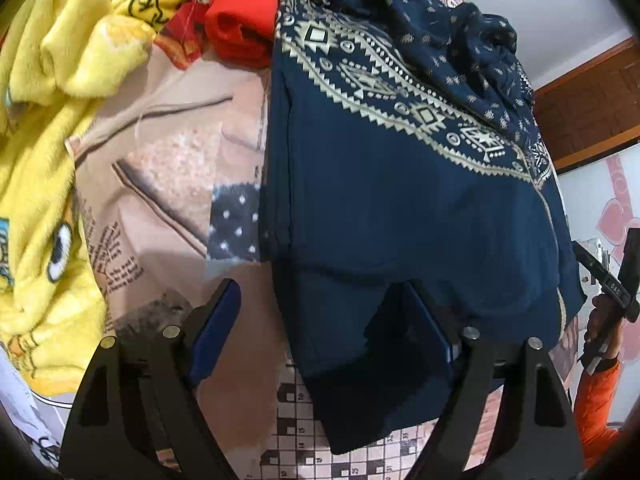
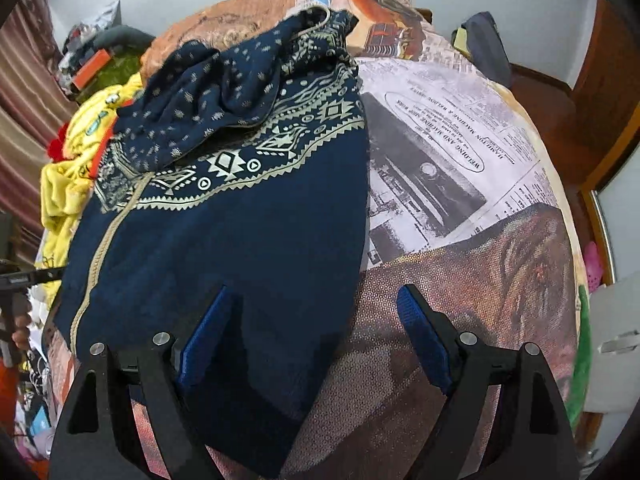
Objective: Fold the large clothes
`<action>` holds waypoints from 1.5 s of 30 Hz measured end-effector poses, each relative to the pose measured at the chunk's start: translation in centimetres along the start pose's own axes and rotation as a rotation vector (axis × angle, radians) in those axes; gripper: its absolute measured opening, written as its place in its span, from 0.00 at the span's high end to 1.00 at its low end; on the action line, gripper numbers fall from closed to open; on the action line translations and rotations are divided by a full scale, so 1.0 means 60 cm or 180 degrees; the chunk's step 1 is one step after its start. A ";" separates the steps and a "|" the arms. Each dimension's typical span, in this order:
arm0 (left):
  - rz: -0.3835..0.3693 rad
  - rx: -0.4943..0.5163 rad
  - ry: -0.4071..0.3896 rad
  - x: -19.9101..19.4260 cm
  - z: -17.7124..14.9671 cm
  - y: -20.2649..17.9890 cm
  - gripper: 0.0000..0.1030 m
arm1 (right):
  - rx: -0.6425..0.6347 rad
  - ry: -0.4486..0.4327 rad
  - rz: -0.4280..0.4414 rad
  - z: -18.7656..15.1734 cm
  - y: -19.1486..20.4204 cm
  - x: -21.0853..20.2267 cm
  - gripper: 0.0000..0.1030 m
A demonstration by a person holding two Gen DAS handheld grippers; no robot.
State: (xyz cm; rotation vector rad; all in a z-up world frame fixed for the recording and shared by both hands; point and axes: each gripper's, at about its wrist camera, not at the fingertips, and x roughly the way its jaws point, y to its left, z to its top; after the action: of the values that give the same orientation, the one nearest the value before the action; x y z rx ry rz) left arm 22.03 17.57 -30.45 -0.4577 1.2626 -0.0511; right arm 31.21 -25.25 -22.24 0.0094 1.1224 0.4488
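A large navy garment (image 1: 400, 208) with a cream geometric border lies folded on the bed; it also shows in the right wrist view (image 2: 224, 240), its upper part bunched at the far end. My left gripper (image 1: 320, 292) is open and empty, hovering over the garment's near left edge. My right gripper (image 2: 316, 300) is open and empty above the garment's near right edge, with its left finger over the cloth and its right finger over the bedspread. The right gripper's handle (image 1: 616, 284) shows at the right edge of the left wrist view.
The bed has a newspaper-print patchwork spread (image 2: 460, 184). A yellow fleece cartoon garment (image 1: 44, 184) and a red cloth (image 1: 240, 20) lie to the left of the navy one. A wooden headboard (image 1: 592, 108) and cluttered shelves (image 2: 92, 60) border the bed.
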 end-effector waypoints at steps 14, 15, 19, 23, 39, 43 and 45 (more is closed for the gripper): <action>-0.0156 0.0168 -0.0173 0.003 -0.025 -0.052 0.88 | 0.0160 0.0121 0.0543 -0.005 0.000 0.021 0.85; -0.0134 0.0174 -0.0203 -0.002 -0.024 -0.055 0.90 | 0.0142 0.0137 0.0571 -0.002 0.001 0.021 0.87; -0.0046 0.0242 -0.0398 -0.030 -0.009 -0.076 0.94 | 0.0112 0.0046 0.0688 0.010 0.006 0.008 0.93; -0.0070 0.0272 -0.0664 -0.078 0.016 -0.095 0.95 | 0.0048 -0.0139 0.0789 0.037 0.015 -0.017 0.93; -0.0068 0.0511 -0.1677 -0.223 0.240 -0.152 0.96 | -0.0111 -0.0993 0.0722 0.258 0.028 -0.074 0.93; 0.0002 0.0397 -0.1702 -0.196 0.320 -0.159 0.96 | -0.0129 -0.1019 0.0710 0.326 0.020 -0.047 0.93; 0.0060 0.0330 -0.1733 -0.176 0.366 -0.160 0.96 | -0.0139 -0.1012 0.0651 0.354 0.019 -0.027 0.93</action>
State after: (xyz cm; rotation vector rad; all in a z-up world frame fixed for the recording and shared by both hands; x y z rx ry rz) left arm 41.05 18.54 -12.50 -0.3386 0.7251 0.0240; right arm 48.72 -20.22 -11.20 0.1534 0.8014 0.6306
